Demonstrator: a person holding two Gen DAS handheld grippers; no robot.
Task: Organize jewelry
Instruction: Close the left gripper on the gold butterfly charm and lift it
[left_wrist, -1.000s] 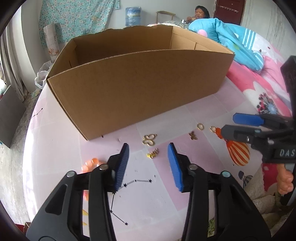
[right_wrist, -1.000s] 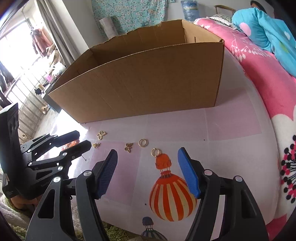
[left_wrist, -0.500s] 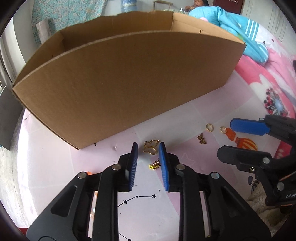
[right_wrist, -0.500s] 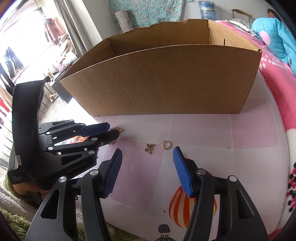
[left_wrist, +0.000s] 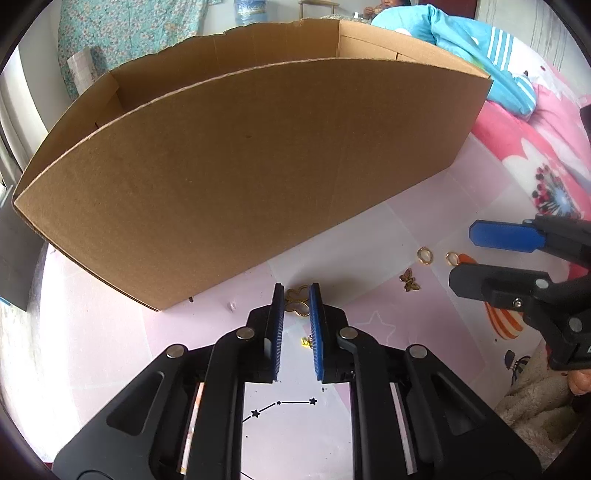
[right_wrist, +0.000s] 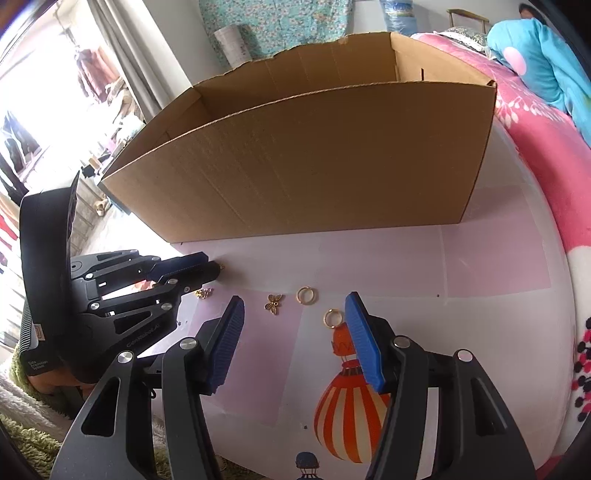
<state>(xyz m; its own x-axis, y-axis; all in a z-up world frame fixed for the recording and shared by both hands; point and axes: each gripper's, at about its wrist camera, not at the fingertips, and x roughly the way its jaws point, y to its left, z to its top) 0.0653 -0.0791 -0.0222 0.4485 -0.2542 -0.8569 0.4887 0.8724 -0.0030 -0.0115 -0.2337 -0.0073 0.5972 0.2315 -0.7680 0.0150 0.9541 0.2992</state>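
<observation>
Pale pink bedsheet (left_wrist: 369, 229) printed with stars and a striped balloon spreads beneath both grippers, with a bright pink flowered quilt (right_wrist: 535, 147) beyond it. Nearest the left gripper (left_wrist: 296, 295), a tiny gold charm (left_wrist: 306, 342) lies on the sheet low between the two blue pads, close to the right-hand one. At the very tips sits the gold clover pendant (left_wrist: 297, 301), framed on both sides by the pads; the jaws have just been closing and now stand narrow around it, though whether the pads actually press on it cannot be told. Off to the right of these jaws lie a gold butterfly charm (left_wrist: 409, 280) and, a little farther, two gold rings (left_wrist: 424, 255) side by side, one just under the blue fingertip (left_wrist: 506, 236) of the other gripper.

From the right wrist view, the right gripper (right_wrist: 293, 314) has its jaws apart with nothing pressed between them; they narrowed a little a moment ago and have since held. One ring (right_wrist: 332, 318) lies just inside the right-hand pad, the second ring (right_wrist: 306, 295) and the butterfly a little ahead between the tips, well apart from either pad. To the left of these jaws the left gripper reaches in with its tips down at the sheet.

Farther on, directly ahead of both pairs of jaws, stands a large open cardboard box (left_wrist: 240, 166), its near wall upright. Behind it, turquoise bedding (left_wrist: 480, 59) is heaped on the bed.
</observation>
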